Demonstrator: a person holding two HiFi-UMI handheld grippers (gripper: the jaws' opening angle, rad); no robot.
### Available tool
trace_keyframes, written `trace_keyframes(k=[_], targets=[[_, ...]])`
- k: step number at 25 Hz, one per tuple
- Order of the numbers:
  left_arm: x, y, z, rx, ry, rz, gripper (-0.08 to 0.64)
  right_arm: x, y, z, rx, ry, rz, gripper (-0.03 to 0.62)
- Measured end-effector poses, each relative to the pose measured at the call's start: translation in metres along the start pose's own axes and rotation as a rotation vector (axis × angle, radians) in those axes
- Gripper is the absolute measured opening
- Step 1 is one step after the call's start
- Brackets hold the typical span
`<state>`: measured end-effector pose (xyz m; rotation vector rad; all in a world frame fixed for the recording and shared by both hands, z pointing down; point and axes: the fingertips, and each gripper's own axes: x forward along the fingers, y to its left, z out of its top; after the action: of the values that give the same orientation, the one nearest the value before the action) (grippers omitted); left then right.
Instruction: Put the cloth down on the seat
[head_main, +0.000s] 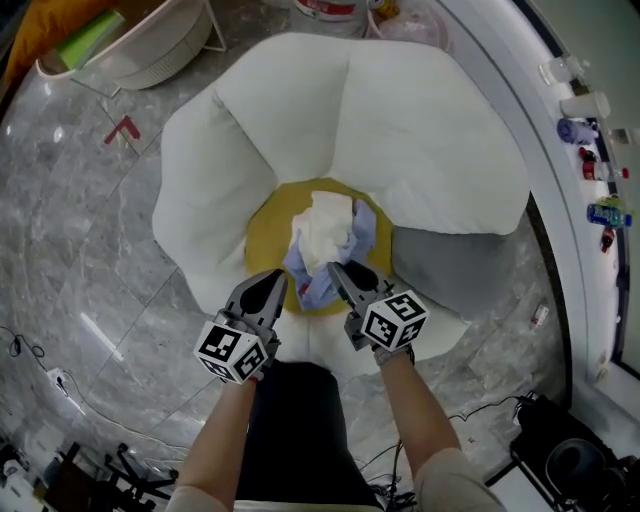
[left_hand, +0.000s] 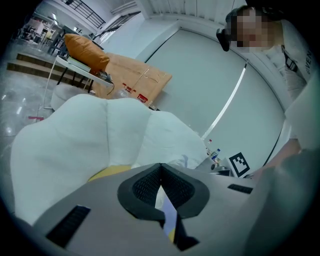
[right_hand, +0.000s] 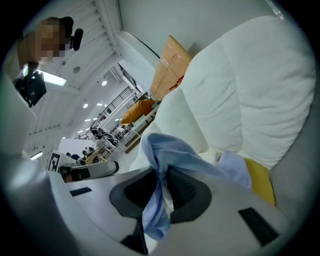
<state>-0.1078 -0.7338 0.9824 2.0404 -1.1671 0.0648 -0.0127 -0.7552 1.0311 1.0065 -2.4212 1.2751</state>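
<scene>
My right gripper is clamped on a fold of the pale blue cloth, with the fabric bunched between its jaws and hanging out below them. The rest of the cloth, blue and white, lies crumpled on the yellow seat in the middle of the white petal-shaped chair. My left gripper hovers at the near edge of the seat, just beside the cloth. Its jaws are pressed together at the tips and hold nothing.
</scene>
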Motion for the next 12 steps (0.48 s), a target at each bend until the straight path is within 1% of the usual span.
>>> trace_keyframes(k=[5,12], targets=[[0.012,0.007,-0.020,0.006,-0.003,-0.013,0.014,0.018,-0.016,-0.015,-0.028,0.020,-0.023,0.080],[0.021,0.025,-0.043,0.011,-0.008,-0.013,0.014,0.033,-0.028,-0.035,-0.071,0.030,-0.020,0.080]])
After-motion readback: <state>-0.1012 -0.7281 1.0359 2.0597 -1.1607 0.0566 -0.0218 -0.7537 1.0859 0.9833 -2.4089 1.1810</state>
